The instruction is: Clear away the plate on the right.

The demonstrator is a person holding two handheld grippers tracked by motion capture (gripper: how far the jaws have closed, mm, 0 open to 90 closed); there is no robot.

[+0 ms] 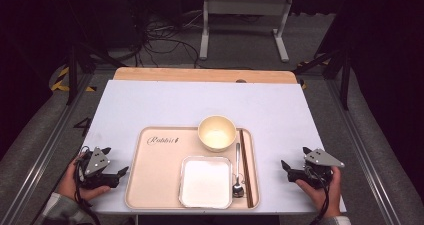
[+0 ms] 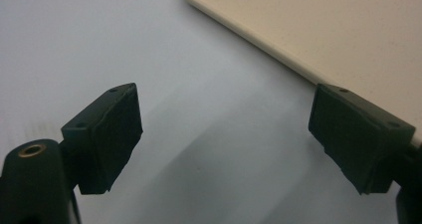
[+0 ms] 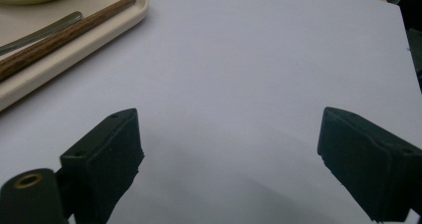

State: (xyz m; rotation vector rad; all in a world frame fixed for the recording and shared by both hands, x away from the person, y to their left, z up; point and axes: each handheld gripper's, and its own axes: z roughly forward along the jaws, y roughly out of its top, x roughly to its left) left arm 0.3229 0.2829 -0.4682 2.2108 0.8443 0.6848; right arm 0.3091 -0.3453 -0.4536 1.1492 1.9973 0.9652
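Observation:
A beige tray (image 1: 155,180) lies on the white table top near its front edge. On it stand a cream bowl (image 1: 217,133) at the back, a square white dish (image 1: 205,181) at the front, and a metal spoon (image 1: 237,177) beside wooden chopsticks (image 1: 245,160) along the right side. My left gripper (image 1: 119,177) rests left of the tray, open, nothing between its jaws; its own view has the tray's edge (image 2: 278,55) just past the right jaw. My right gripper (image 1: 286,169) sits right of the tray, open and empty, with chopsticks (image 3: 59,37) and spoon (image 3: 40,31) at upper left.
The white sheet (image 1: 200,105) covers a wooden table whose bare strip (image 1: 200,75) shows at the back. Beyond it lie dark floor, cables and a white frame (image 1: 245,20). Metal rails (image 1: 45,150) run along both sides.

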